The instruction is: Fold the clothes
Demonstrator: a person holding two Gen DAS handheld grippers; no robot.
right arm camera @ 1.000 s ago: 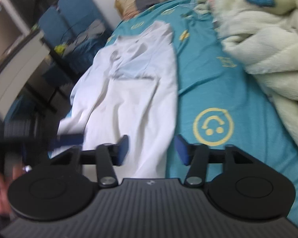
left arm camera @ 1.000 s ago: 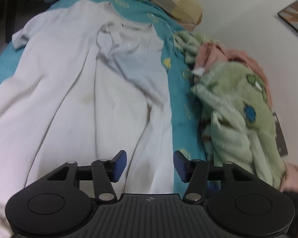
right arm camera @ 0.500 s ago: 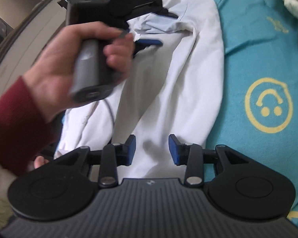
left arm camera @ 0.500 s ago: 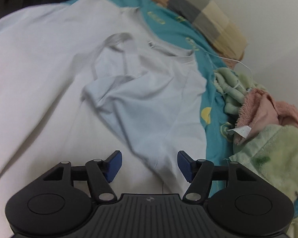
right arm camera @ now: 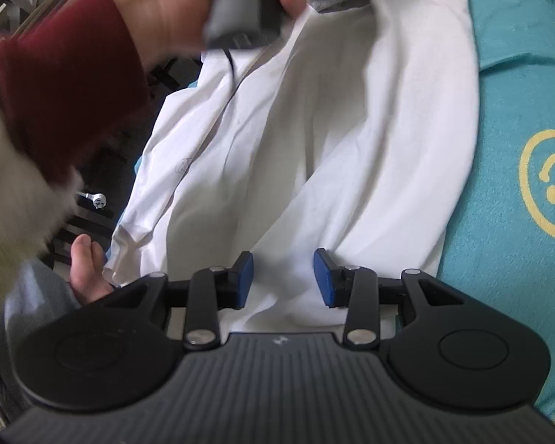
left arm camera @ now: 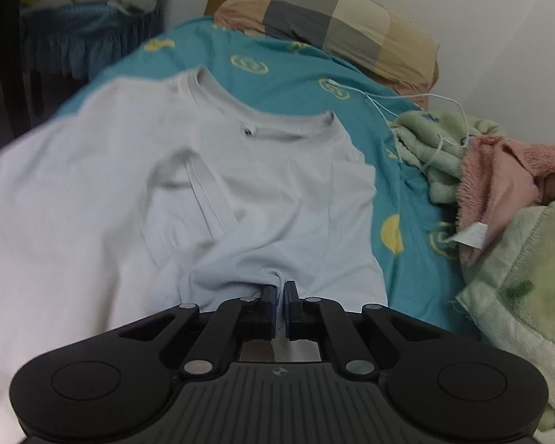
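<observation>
Shirt (left arm camera: 262, 170): white, spread on the teal bedsheet (left arm camera: 303, 74), collar toward the checked pillow (left arm camera: 336, 22)
Left gripper (left arm camera: 280, 288): pads pressed together on a pinch of shirt cloth, near the folded-in sleeve
Right gripper (right arm camera: 283, 277): pads apart, nothing between, over the shirt's lower part
Hand (right arm camera: 174, 3): red cuff, wrapped around the left gripper's handle
Blanket (left arm camera: 518, 277): green, heaped beside the shirt

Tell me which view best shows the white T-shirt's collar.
The left wrist view: the T-shirt's collar lies in plain sight beyond the left gripper, which is shut on the fabric. The right wrist view shows only the shirt's body and hem; a hand blocks the collar end.
</observation>
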